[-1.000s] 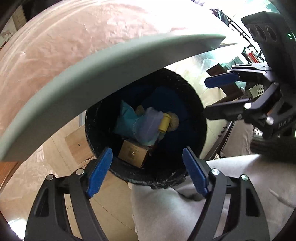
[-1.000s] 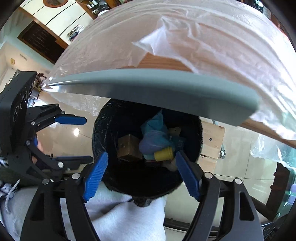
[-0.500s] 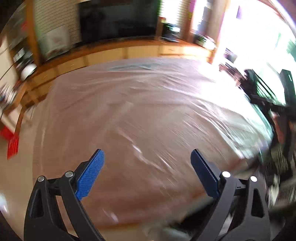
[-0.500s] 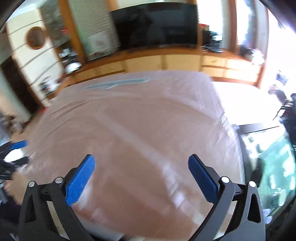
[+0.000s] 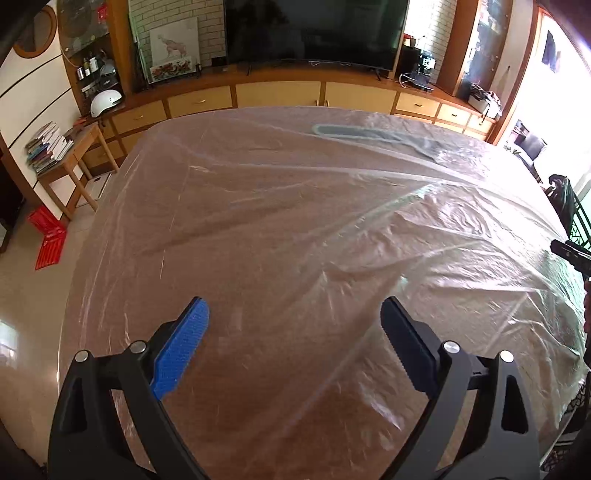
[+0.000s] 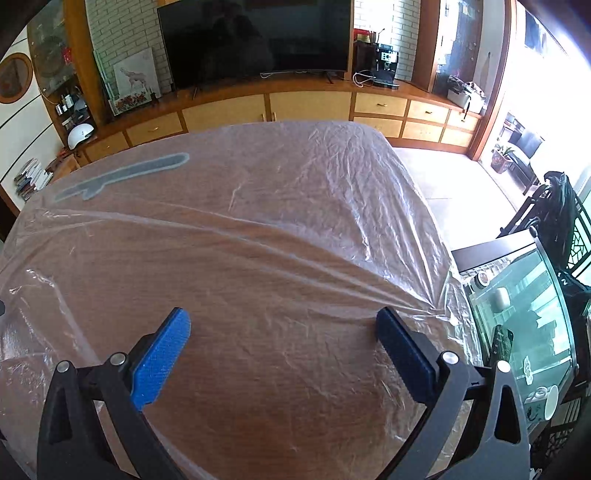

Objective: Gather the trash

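Both grippers hover over a round wooden table (image 5: 258, 221) covered with clear plastic sheeting; the table shows in the right wrist view too (image 6: 258, 240). My left gripper (image 5: 295, 343) is open and empty. My right gripper (image 6: 284, 354) is open and empty, and its tip shows at the right edge of the left wrist view (image 5: 569, 253). No trash and no bin are in view. A grey-green strip (image 5: 369, 134) lies under the plastic at the table's far side, also seen in the right wrist view (image 6: 122, 177).
A TV (image 5: 314, 33) stands on a long wooden cabinet (image 5: 277, 92) behind the table. A side table with books (image 5: 55, 151) and a red dustpan (image 5: 48, 236) are at left. A glass-topped table (image 6: 524, 332) with a cup stands at right.
Both grippers lifted from looking into the black trash bin below the table edge to looking across the tabletop. The bin with its trash has left both views.
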### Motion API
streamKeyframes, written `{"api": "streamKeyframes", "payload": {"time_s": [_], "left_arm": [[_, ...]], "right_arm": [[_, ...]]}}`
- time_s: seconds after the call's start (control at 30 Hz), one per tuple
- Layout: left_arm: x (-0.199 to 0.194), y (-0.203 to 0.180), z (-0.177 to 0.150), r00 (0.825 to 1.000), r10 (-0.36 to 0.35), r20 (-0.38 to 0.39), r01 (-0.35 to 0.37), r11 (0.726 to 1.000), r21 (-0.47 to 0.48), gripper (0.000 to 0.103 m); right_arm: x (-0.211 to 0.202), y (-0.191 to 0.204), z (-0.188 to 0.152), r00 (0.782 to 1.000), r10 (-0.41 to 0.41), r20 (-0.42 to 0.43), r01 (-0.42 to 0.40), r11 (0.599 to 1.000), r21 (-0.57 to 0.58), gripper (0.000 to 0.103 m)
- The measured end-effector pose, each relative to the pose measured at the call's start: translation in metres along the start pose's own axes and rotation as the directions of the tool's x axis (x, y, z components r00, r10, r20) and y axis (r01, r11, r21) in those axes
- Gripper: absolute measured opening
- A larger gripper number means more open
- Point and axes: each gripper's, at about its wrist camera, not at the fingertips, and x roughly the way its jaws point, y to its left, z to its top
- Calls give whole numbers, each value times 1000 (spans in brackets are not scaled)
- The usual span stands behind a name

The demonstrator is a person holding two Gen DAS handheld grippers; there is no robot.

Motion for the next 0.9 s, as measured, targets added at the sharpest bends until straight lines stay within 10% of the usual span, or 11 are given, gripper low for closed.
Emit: {"api": "streamKeyframes", "payload": {"time_s": [0.9], "left_arm": [[16, 15, 14, 997, 64, 45, -62, 997, -34, 102]], "right_arm": [[-3, 7, 1, 1000, -24, 11, 24, 1000, -16, 99]]}}
